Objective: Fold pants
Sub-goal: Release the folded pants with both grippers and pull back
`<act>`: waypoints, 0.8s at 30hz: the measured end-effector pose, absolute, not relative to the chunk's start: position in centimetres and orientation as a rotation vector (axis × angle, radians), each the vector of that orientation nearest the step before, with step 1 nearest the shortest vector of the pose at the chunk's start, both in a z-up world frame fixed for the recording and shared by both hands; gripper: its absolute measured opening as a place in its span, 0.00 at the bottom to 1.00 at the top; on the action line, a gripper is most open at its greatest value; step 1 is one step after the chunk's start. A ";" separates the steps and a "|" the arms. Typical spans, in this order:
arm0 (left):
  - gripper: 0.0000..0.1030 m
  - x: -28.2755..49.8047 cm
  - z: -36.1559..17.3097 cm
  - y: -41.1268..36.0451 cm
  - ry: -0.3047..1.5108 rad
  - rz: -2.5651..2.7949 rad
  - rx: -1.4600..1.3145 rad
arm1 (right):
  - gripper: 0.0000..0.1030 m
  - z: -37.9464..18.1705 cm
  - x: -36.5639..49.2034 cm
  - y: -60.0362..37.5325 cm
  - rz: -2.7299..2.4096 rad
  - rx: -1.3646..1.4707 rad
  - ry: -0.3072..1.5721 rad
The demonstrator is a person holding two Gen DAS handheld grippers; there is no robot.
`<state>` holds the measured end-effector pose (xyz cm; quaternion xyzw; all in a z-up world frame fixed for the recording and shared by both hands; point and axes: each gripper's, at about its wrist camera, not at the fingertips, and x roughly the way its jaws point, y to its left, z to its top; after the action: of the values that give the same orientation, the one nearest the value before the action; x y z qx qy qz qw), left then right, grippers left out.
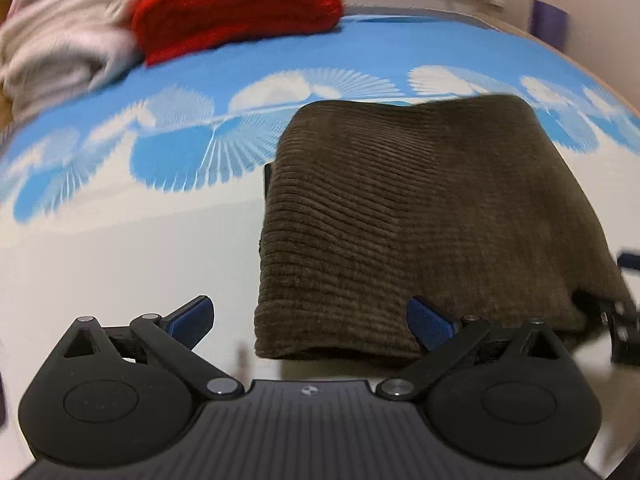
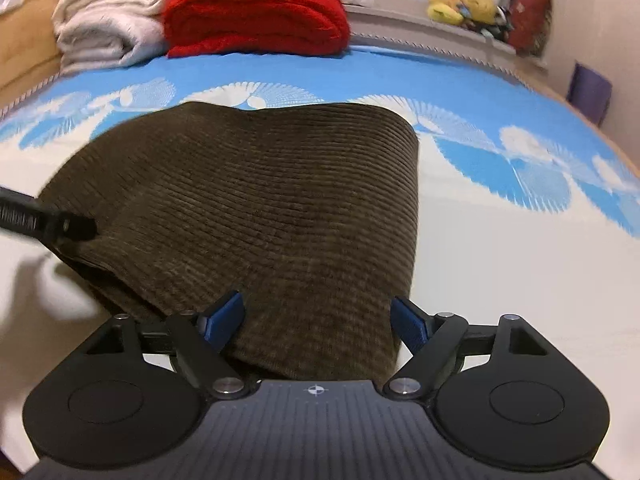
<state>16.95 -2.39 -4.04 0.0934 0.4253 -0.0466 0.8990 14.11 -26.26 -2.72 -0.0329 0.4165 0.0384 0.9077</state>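
On the blue-and-white patterned bed cover (image 2: 500, 240) we have the brown corduroy pants (image 2: 248, 208) lying as a compact folded block, with a red blanket (image 2: 256, 16) and a pale folded blanket (image 2: 108, 16) stacked well beyond them near the far edge.

What could go wrong from here, as we judge it, is mainly the fold coming undone. Our blue pads (image 2: 226, 316) sit very close to the near edge of the cloth, and a fingertip catching a corduroy rib could drag the top layer and open the stack. The near left corner in the right wrist view also looks a little loose and layered, so it may spring up by itself.

Our left gripper (image 1: 310, 320) has its fingers spread wide with nothing clamped: one finger stands over bare cover beside the pants, the other overlaps the near edge of the fabric. Our right gripper (image 2: 316, 320) is also spread apart, straddling the near right corner of the pants without pressing on it, as far as we can tell. Both views are slightly blurred.
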 end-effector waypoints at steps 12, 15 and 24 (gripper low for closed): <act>1.00 12.5 -1.5 0.8 0.875 -0.083 0.151 | 0.87 -0.1 11.4 -26.1 -0.028 -0.023 0.841; 1.00 9.6 -0.1 0.7 0.831 -0.089 0.114 | 0.89 1.3 8.0 -26.7 0.021 0.091 0.788; 1.00 2.2 -2.6 -0.6 0.906 -0.019 -0.003 | 0.99 0.1 -0.2 -24.4 -0.069 0.013 0.639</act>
<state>2.17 -0.60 -2.59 -0.0013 0.4375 -0.0090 0.8992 -0.16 -24.37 0.14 0.0065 0.3139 -0.0341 0.9488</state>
